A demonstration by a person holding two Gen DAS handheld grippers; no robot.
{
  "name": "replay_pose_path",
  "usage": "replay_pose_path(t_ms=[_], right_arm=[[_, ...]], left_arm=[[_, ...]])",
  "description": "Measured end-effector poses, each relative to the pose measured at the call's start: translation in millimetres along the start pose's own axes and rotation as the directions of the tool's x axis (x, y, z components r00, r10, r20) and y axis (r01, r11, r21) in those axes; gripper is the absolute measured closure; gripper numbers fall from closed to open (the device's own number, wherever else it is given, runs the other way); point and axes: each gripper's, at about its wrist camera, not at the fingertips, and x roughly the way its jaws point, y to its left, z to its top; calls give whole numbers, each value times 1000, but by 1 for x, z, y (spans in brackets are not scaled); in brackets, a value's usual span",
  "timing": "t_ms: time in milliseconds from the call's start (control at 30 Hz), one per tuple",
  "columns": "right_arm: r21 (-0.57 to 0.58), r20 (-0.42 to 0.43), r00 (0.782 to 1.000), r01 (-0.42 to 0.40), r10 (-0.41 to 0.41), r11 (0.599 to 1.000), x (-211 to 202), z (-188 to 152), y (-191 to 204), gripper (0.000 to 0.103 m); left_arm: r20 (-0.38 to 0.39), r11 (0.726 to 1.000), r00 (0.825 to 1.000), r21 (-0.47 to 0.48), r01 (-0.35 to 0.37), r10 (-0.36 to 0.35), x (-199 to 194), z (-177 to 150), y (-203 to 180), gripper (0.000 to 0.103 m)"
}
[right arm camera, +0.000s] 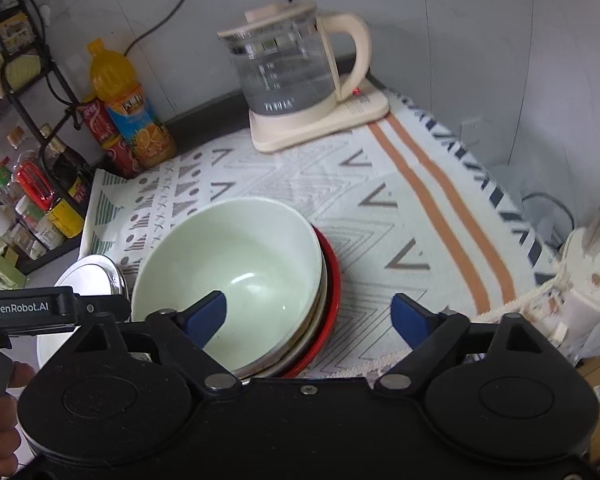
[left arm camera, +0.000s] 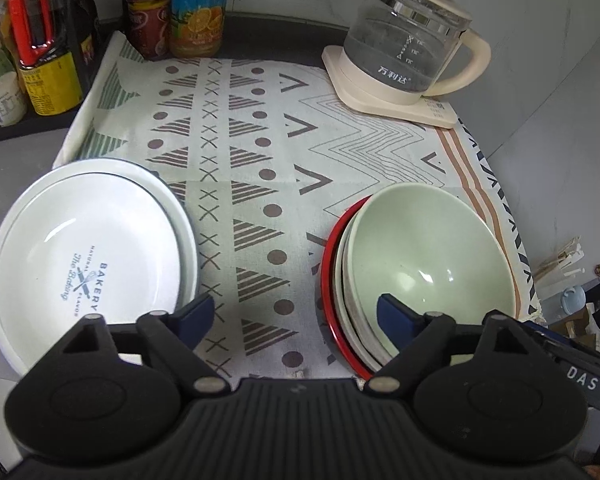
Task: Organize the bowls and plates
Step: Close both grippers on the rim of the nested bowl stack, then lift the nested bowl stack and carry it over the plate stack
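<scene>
A stack of white plates (left arm camera: 88, 248), the top one printed "BAKERY", lies at the cloth's left edge. To the right a pale green bowl (left arm camera: 428, 256) nests on white bowls inside a red-rimmed dish (left arm camera: 327, 280). My left gripper (left arm camera: 296, 316) hangs open over the bare cloth between the two stacks, with nothing between its fingers. In the right wrist view my right gripper (right arm camera: 310, 316) is open and straddles the right rim of the green bowl (right arm camera: 240, 256): one finger is over the bowl's inside, the other over the cloth beyond the red rim (right arm camera: 334, 276). Neither pad presses on it.
A glass kettle (left arm camera: 404, 52) on its cream base stands at the back right of the patterned cloth (left arm camera: 260, 140). Juice and drink bottles (left arm camera: 196, 8) stand at the back, and a rack of condiment jars (left arm camera: 32, 60) at the left. Walls close off the back and right.
</scene>
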Motion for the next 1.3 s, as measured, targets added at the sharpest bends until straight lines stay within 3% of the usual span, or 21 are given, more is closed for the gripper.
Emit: replay_pose_path(t_ms=[100,167,433,567,867,1300], right_arm=[[31,-35,999,0,1,1000,11,-1,-4,27],[48,-51,999,2,0,999,17,-2,-6,37],[112,-117,993,1,12,994,43,-1,-10,48],[135,-142,990,4,16,991,55,-2,-11,68],[130,-155,988,27,-7,991,63,2,-11,75],[110,-95,995,10,1,994,51,20,-1,76]], left_arm=[[-31,1000,999,-4,29,-29,11,2,-1,32],[-53,998,997,-11,54,-55,19,3,-3,40],[-103,995,989,-22,100,-102,45,7,-8,65],[-123,991,984,-43,126,-130,55,8,-8,75],[-100,994,989,-5,113,-113,54,15,-13,76],[-14,991,991,4,133,-133,24,37,-6,76]])
